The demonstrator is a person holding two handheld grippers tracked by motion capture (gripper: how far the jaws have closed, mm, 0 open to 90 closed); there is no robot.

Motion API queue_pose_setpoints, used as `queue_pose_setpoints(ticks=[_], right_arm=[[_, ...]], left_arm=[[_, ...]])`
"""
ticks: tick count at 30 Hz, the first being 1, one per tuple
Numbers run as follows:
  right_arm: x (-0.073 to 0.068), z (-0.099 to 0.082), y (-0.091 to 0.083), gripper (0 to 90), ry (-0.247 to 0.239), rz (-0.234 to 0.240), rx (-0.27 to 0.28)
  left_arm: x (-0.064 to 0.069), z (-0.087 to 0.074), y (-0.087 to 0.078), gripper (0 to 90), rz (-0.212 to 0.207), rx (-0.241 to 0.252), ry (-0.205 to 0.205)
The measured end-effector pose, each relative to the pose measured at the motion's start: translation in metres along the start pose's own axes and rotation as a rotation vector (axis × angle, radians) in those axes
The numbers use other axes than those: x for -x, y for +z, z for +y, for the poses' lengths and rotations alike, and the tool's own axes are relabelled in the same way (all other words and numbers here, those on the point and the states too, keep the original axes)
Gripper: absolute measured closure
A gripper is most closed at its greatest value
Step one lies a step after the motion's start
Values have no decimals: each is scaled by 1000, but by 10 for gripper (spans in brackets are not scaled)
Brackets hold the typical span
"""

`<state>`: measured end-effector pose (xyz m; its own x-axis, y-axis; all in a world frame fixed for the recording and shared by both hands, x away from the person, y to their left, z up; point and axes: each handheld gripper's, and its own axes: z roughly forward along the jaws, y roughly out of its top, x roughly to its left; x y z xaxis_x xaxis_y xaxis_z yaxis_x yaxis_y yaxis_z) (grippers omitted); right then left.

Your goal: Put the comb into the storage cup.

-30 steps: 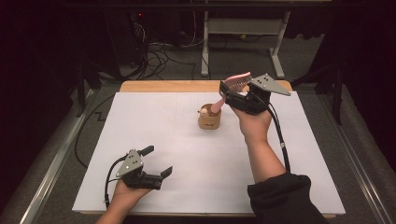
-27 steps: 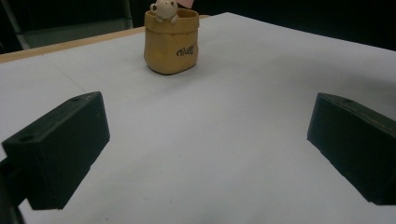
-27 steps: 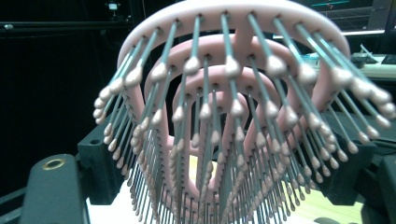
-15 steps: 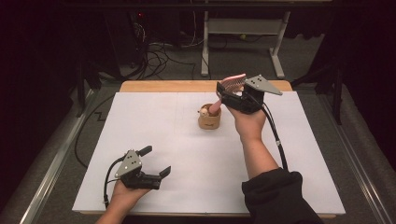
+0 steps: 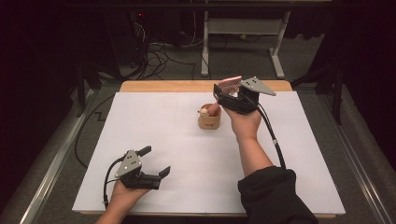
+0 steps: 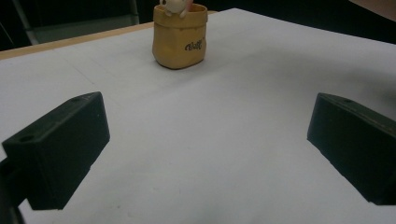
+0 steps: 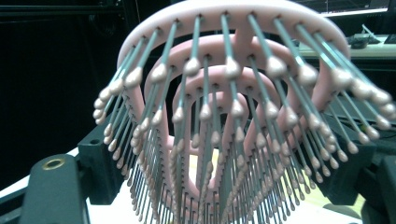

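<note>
Right gripper (image 5: 223, 94) clamped on pink hairbrush (image 5: 230, 84), handle in yellow pouch (image 5: 209, 120); left gripper (image 5: 155, 162) jaws apart, empty.

The white sheet (image 5: 187, 154) on the table is evenly and brightly lit from above, while the room around it falls into near black. Shadows are soft, and close-up the pink brush (image 7: 233, 116) blurs at its bristle tips.

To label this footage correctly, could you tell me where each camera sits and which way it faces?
High view: above the person's side, facing forward and down on the table; forearms, left gripper, right gripper.
Left gripper view: low over the table, facing the yellow pouch between open jaws.
Right gripper view: along jaws shut on the pink hairbrush.
Shared: high and left views show the pouch.
</note>
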<state>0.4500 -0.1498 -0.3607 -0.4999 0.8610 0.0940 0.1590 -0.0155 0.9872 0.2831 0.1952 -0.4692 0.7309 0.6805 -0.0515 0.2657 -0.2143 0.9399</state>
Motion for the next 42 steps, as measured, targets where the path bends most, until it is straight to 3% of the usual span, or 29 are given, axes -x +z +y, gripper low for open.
queue_pose_setpoints(ticks=[11,26,42], right_arm=[[-2,-14,11,203,11,5,-27],[-2,-19,18,203,27,8,-22],[-3,-24,22,202,11,1,-33]], left_arm=[[0,0,0,0,2,-2,2],[1,0,1,0,0,-4,3],[4,0,1,0,-5,-6,4]])
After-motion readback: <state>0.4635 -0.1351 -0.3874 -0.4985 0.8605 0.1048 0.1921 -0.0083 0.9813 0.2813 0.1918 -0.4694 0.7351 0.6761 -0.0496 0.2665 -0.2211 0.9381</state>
